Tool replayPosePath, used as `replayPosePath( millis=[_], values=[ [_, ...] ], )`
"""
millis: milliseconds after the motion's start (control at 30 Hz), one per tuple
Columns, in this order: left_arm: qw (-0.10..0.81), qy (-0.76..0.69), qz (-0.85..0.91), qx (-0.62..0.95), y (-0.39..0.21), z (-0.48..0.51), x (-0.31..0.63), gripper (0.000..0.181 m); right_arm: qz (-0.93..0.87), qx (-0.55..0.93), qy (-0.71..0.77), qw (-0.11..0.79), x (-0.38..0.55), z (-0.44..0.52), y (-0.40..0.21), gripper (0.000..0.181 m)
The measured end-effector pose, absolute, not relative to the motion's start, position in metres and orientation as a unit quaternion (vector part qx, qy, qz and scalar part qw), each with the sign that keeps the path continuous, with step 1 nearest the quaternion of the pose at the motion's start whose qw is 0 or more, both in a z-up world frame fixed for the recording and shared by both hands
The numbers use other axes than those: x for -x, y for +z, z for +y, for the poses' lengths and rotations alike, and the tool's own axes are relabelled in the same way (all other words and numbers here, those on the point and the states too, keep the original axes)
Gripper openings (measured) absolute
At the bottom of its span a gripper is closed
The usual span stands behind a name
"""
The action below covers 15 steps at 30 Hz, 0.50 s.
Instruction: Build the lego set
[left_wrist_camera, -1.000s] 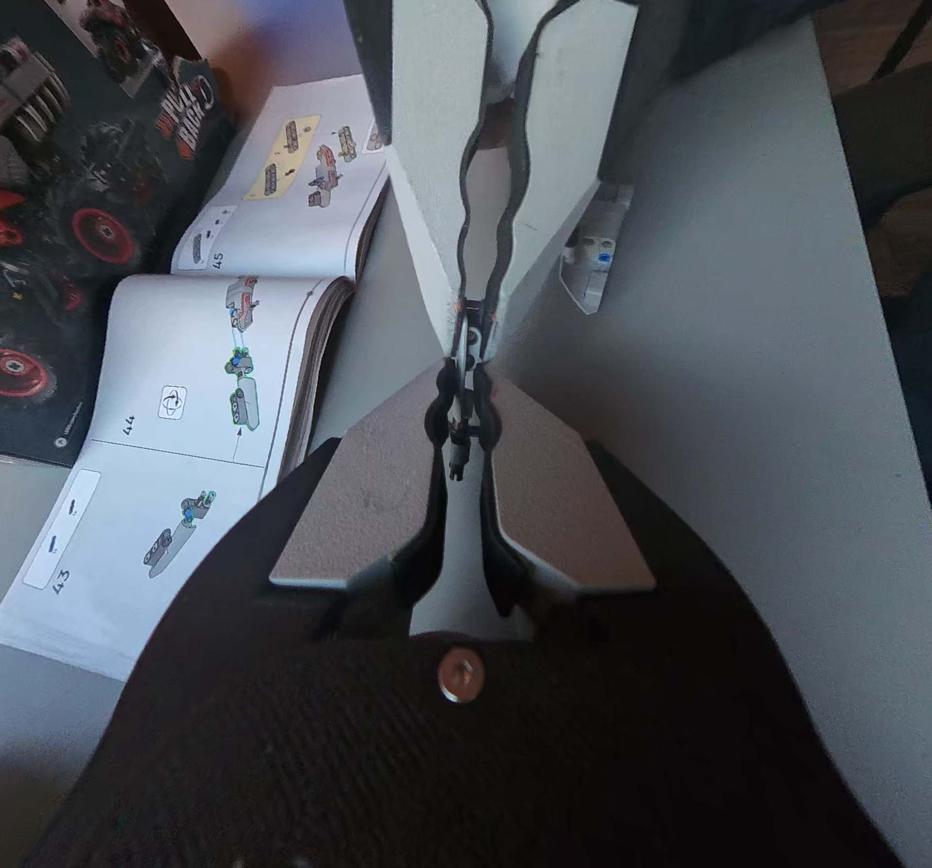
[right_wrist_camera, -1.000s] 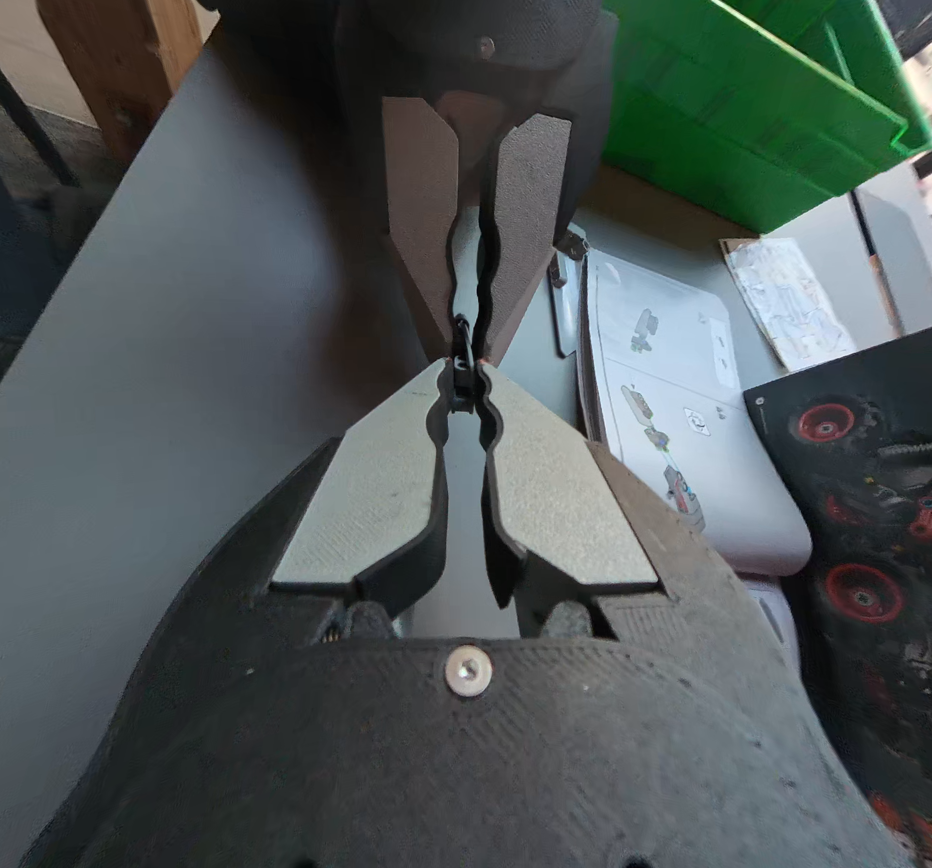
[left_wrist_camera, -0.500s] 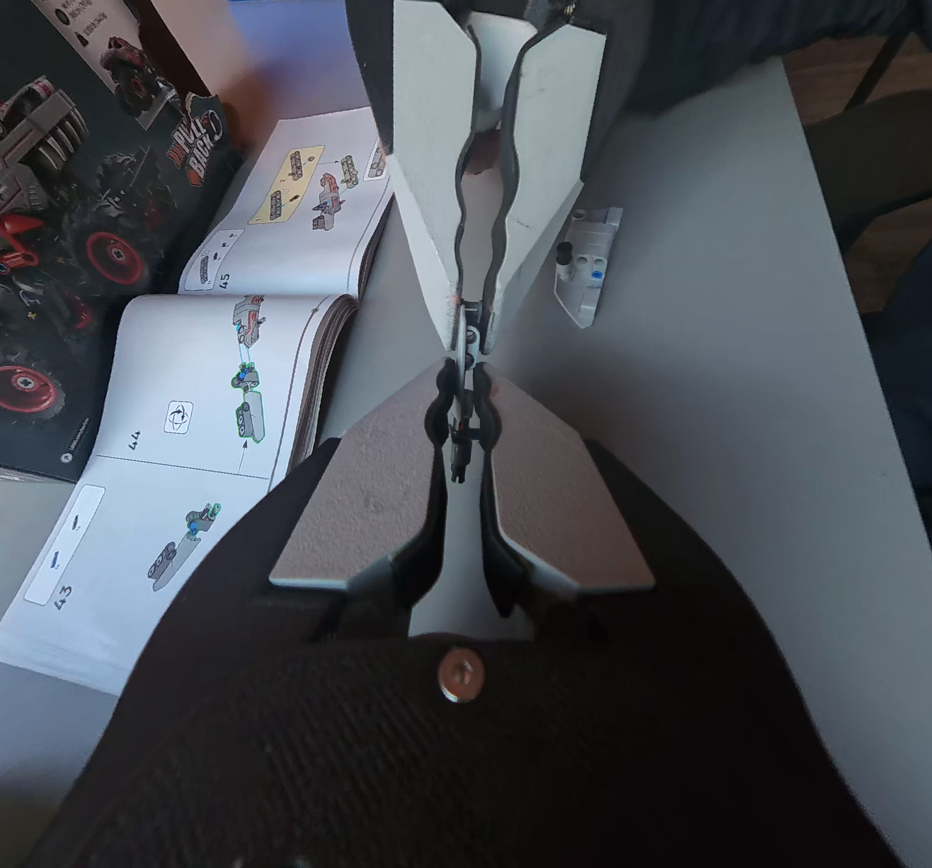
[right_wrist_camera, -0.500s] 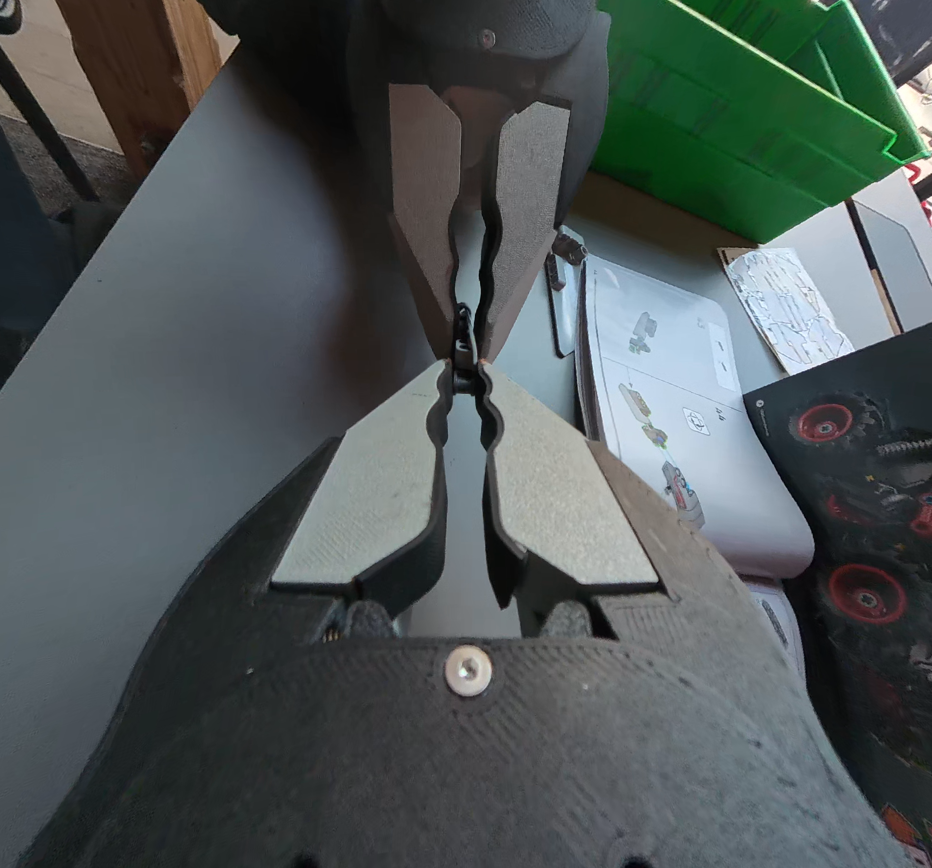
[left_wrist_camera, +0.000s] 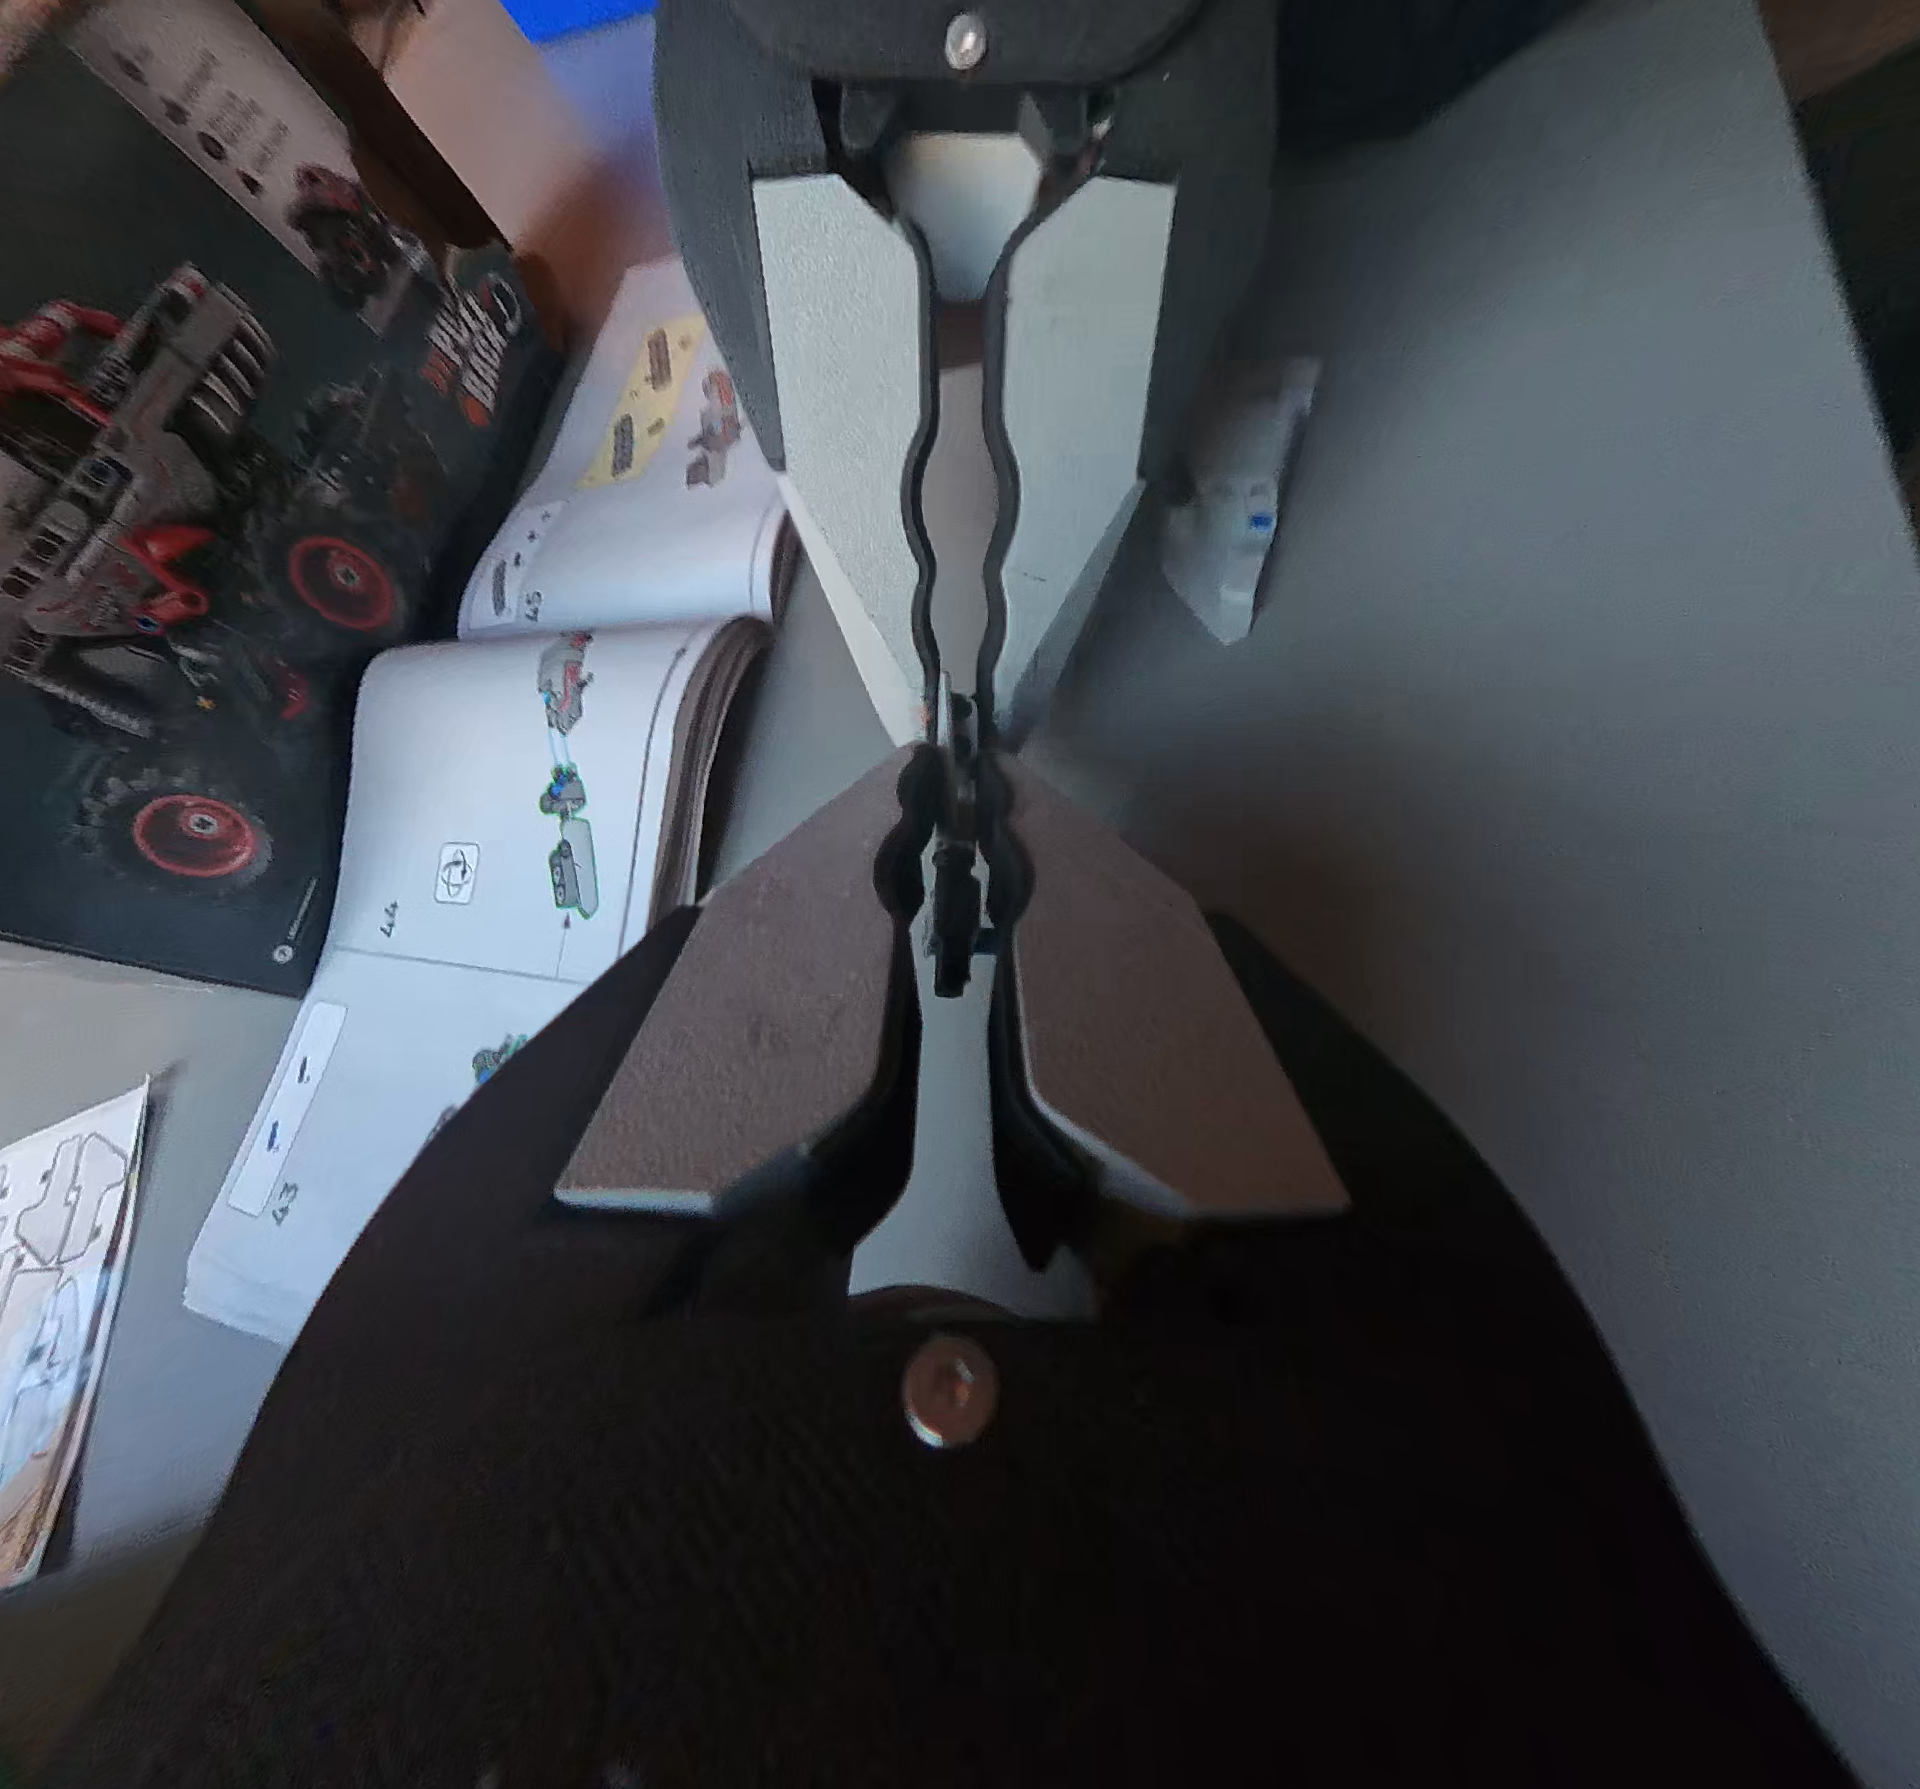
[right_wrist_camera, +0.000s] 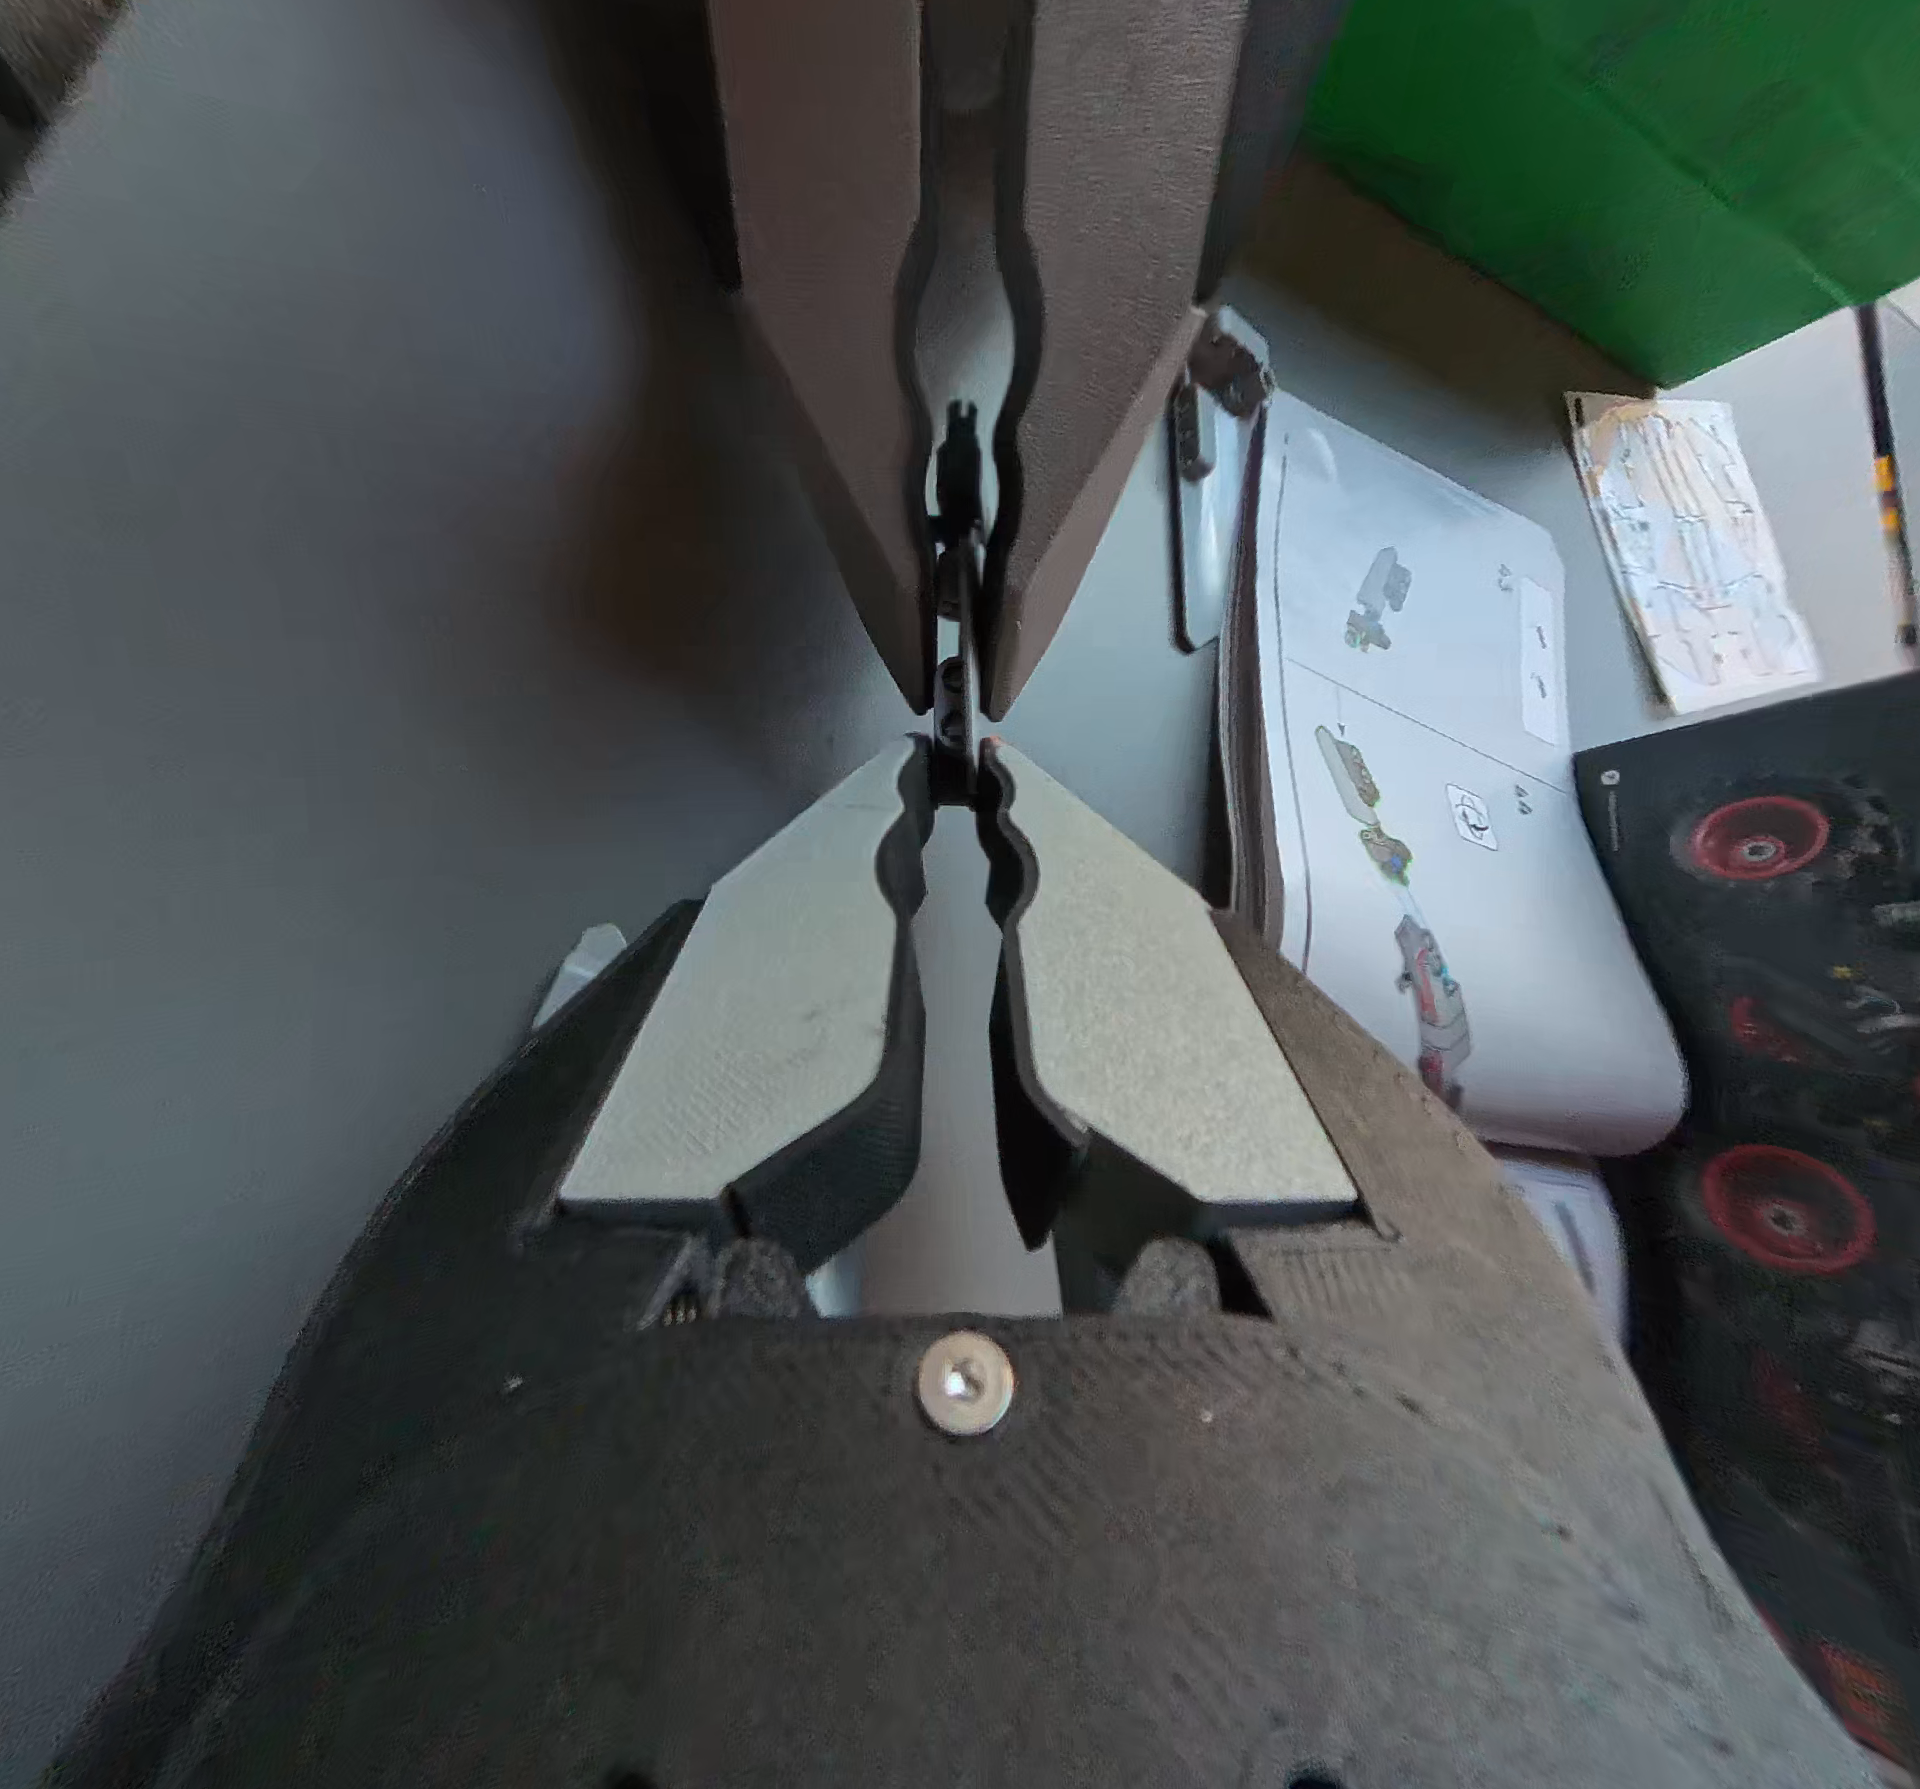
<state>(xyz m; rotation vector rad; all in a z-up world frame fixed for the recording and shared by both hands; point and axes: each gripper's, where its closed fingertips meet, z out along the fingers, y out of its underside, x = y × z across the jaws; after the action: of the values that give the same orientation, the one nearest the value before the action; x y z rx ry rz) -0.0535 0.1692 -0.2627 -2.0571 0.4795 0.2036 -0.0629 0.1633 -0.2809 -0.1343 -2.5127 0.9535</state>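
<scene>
My left gripper (left_wrist_camera: pixel 954 765), with brown pads, is shut on a thin black lego beam with a pin (left_wrist_camera: pixel 950 908), held above the grey table (left_wrist_camera: pixel 1507 804). My right gripper (right_wrist_camera: pixel 951 765), with light grey pads, faces it tip to tip and is shut on the other end of the same black beam (right_wrist_camera: pixel 958 674). The right gripper also shows in the left wrist view (left_wrist_camera: pixel 956 700), and the left gripper in the right wrist view (right_wrist_camera: pixel 956 700). A white lego part with a blue dot (left_wrist_camera: pixel 1236 513) lies on the table beyond.
An open instruction booklet (left_wrist_camera: pixel 499 804) and a dark set box (left_wrist_camera: pixel 208 513) lie to the left, with a sticker sheet (left_wrist_camera: pixel 52 1324). In the right wrist view a grey lego beam (right_wrist_camera: pixel 1195 451) lies by the booklet (right_wrist_camera: pixel 1403 752), below a green bin (right_wrist_camera: pixel 1610 77). The tips of both grippers are at nearly the same place.
Both grippers stay shut tip to tip on the black beam. They have shifted together, each showing nearer in the other's view, and a little more of the beam shows between the tips.
</scene>
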Motion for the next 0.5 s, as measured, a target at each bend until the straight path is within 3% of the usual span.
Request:
replayPosePath(
  millis=[133, 200, 500],
  values=[
    [0.600, -0.030, 0.147, 0.786, -0.220, 0.171, 0.045, 0.004, -0.826, 0.097, 0.546, 0.101, 0.050, 0.160, -0.233, 0.006],
    [0.611, -0.061, 0.124, 0.779, -0.214, 0.170, 0.050, 0.004, -0.798, 0.128, 0.586, 0.053, 0.050, 0.164, -0.218, 0.006],
    [0.613, -0.271, -0.023, 0.742, -0.205, 0.172, 0.058, 0.005, -0.820, 0.042, 0.478, 0.313, 0.062, 0.172, -0.208, 0.008]
  ],
)
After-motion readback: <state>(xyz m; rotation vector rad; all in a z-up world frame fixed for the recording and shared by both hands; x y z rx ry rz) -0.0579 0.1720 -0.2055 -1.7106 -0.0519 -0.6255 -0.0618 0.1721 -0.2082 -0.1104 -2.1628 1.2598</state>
